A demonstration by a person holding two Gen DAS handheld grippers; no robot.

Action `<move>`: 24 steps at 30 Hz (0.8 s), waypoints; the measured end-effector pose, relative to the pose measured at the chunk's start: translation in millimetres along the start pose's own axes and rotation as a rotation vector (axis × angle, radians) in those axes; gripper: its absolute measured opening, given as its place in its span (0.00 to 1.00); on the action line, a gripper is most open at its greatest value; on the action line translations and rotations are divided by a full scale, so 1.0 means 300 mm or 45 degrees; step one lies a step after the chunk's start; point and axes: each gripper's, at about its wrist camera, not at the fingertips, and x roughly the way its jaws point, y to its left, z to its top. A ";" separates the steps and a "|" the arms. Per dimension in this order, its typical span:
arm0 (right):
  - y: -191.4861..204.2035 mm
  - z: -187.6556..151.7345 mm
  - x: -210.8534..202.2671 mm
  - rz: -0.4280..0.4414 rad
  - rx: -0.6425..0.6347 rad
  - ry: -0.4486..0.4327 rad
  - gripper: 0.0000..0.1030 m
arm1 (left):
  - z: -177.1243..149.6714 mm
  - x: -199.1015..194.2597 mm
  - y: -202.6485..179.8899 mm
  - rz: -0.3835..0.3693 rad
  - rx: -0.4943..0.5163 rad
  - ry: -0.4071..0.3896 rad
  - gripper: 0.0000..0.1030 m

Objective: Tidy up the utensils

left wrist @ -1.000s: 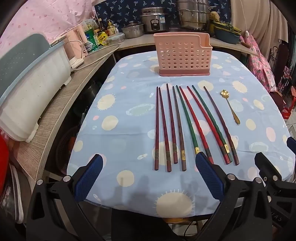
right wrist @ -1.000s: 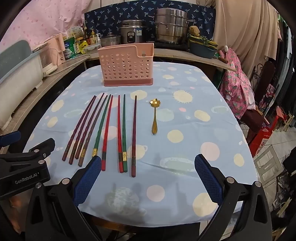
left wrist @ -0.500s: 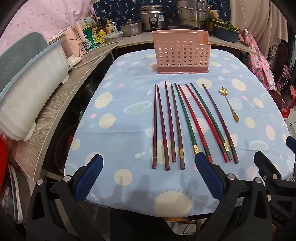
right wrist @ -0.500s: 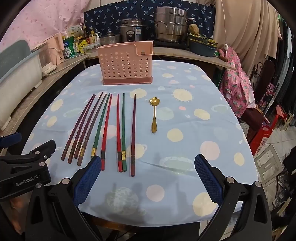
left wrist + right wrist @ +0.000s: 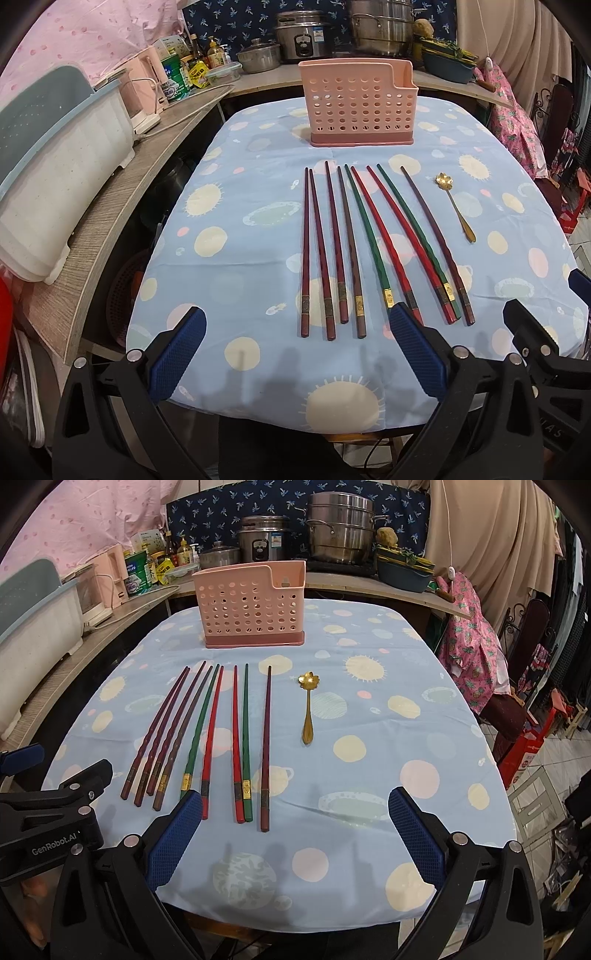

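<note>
A table draped in a light blue cloth printed with pale yellow, pink and white suns and planets (image 5: 236, 266) fills the middle of both views. On it, in the upper centre of the left wrist frame, stands a pink perforated plastic utensil caddy (image 5: 356, 105), upright on its darker pink base, with nothing seen rising above its rim. Below the caddy and apart from it lies a row of nine long chopsticks (image 5: 369, 243), side by side with narrow tips toward the caddy: four dark maroon-brown ones on the left of the row, then green and red ones alternating, then one dark purple-brown one at the right end. Just right of the row, not touching it, lies a small gold spoon with a flower-shaped bowl (image 5: 454, 206), bowl toward the caddy. The left gripper (image 5: 295, 356) hangs over the near table edge at the bottom of its frame, its blue-padded jaws spread wide and holding nothing. The right gripper (image 5: 295, 836) sits likewise at the bottom of its own frame, jaws equally wide apart and empty; in that view the chopsticks lie left of centre and the spoon near the middle.
</note>
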 end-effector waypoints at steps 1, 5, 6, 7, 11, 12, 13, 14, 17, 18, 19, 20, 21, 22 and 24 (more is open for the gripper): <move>-0.002 -0.001 0.001 -0.001 0.001 0.000 0.93 | 0.000 0.000 -0.002 0.000 0.001 0.000 0.92; -0.001 -0.001 0.001 0.000 0.001 0.002 0.93 | -0.001 0.001 -0.009 0.003 0.004 -0.004 0.92; 0.003 0.002 0.001 -0.002 0.000 0.002 0.93 | -0.001 0.003 -0.011 0.003 0.005 -0.003 0.92; 0.001 0.000 0.001 -0.002 0.000 0.002 0.93 | -0.002 0.003 -0.006 0.003 0.004 -0.003 0.92; -0.004 -0.004 0.005 -0.002 0.002 0.002 0.93 | 0.001 0.001 0.000 0.000 0.001 -0.002 0.92; -0.003 -0.004 0.007 -0.003 0.000 0.002 0.93 | 0.001 0.001 -0.001 -0.001 0.001 -0.003 0.92; -0.004 -0.004 0.006 -0.003 0.000 0.003 0.93 | 0.001 0.001 0.001 0.000 0.001 0.000 0.92; -0.004 -0.004 0.005 -0.002 0.000 0.003 0.93 | 0.002 0.002 0.001 -0.001 0.000 0.000 0.92; -0.003 -0.003 0.006 -0.002 -0.001 0.003 0.93 | 0.003 0.006 0.002 -0.001 0.000 0.002 0.92; -0.003 -0.002 0.007 -0.003 -0.001 0.004 0.93 | 0.004 0.007 0.002 -0.002 -0.001 0.002 0.92; -0.003 -0.001 0.005 -0.001 0.002 0.005 0.93 | 0.004 0.008 0.002 -0.002 -0.001 0.001 0.92; -0.002 -0.001 0.004 -0.001 0.001 0.005 0.93 | 0.005 0.009 0.003 -0.002 -0.001 0.001 0.92; -0.002 -0.001 0.006 -0.001 0.001 0.004 0.93 | 0.003 0.004 0.000 -0.003 0.001 0.002 0.92; -0.003 -0.009 0.008 -0.001 0.001 0.005 0.93 | 0.001 0.002 0.002 -0.003 0.002 0.003 0.92; -0.003 -0.007 0.006 0.000 0.001 0.005 0.93 | 0.000 0.003 0.002 -0.005 0.004 0.003 0.92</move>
